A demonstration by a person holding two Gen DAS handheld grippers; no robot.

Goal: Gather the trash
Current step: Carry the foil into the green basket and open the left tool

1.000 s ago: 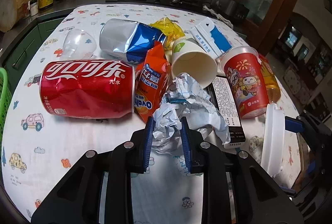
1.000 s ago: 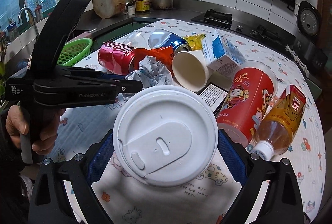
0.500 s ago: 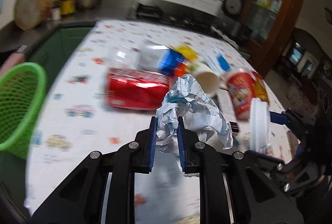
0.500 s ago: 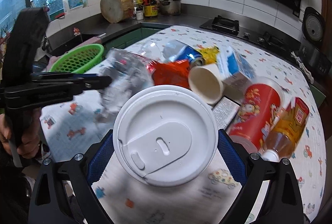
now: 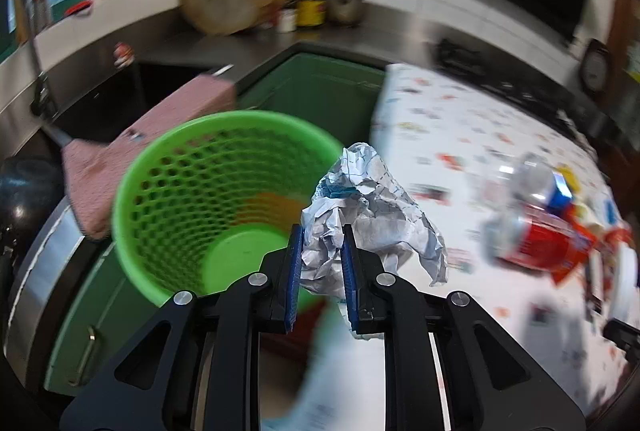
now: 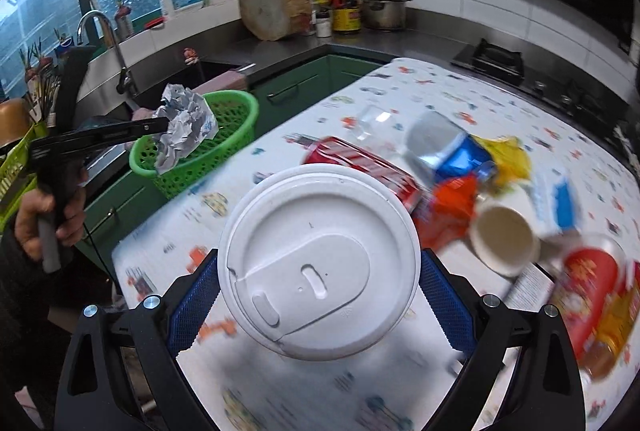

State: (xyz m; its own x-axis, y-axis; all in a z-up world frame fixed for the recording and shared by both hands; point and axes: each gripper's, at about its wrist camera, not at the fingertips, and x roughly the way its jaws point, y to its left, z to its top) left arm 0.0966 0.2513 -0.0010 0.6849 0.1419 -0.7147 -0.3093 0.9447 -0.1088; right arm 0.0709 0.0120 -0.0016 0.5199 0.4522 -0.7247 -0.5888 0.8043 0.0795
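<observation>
Crumpled white paper ball (image 5: pixel 362 215) had travelled from the tabletop (image 6: pixel 400 103) to the green mesh plastic basket's (image 5: pixel 168 167) rim, clenched in the down-tilted left gripper's (image 5: pixel 320 267) fingers; right gripper (image 6: pixel 320 295) grasped a round white plastic lid (image 6: pixel 316 263).

Blurred red can (image 6: pixel 362 167), tabletop litter

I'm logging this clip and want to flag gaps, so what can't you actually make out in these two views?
- Left wrist view: trash pile on the table is motion-blurred; labels unreadable.
- Left wrist view: the green basket floor is partly hidden by the crumpled paper and the left gripper fingers.
- Right wrist view: the white lid in the right gripper covers the table behind it.
- Right wrist view: the bottle is blurred, cut by the edge.
</observation>
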